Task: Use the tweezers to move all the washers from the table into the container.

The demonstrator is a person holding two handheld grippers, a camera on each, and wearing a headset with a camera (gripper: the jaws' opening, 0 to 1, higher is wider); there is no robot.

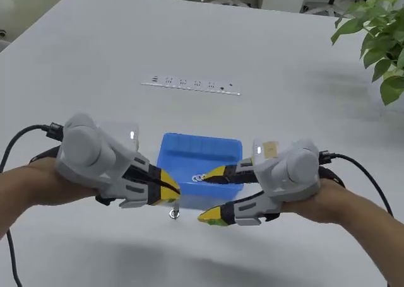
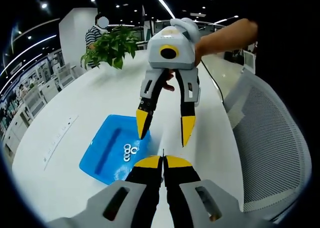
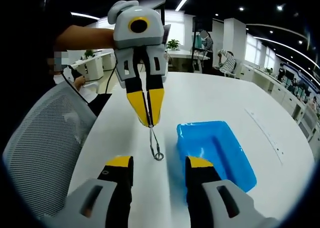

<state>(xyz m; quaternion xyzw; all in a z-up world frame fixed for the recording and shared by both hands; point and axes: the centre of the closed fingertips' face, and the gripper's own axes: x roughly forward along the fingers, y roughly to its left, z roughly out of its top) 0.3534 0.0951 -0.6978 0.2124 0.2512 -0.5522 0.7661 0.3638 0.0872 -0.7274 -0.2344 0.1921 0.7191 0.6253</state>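
Note:
My left gripper (image 1: 169,189) is shut on thin metal tweezers (image 3: 153,135), which point down to the table just in front of the blue container (image 1: 218,147). A small washer (image 1: 174,214) sits at the tweezers' tips (image 3: 158,156); whether it rests on the table or is lifted is unclear. Several washers (image 2: 130,152) lie inside the container (image 2: 102,155). My right gripper (image 1: 210,195) stands open beside the container's near right corner, nothing between its fingers. In the right gripper view its own jaws (image 3: 159,164) frame the washer, with the left gripper (image 3: 150,119) above.
A white power strip (image 1: 191,84) lies beyond the container on the white table (image 1: 284,91). A green plant (image 1: 379,41) stands at the far right. A grey mesh chair (image 2: 270,133) is at the table's near edge. A person stands far off by the plant (image 2: 111,47).

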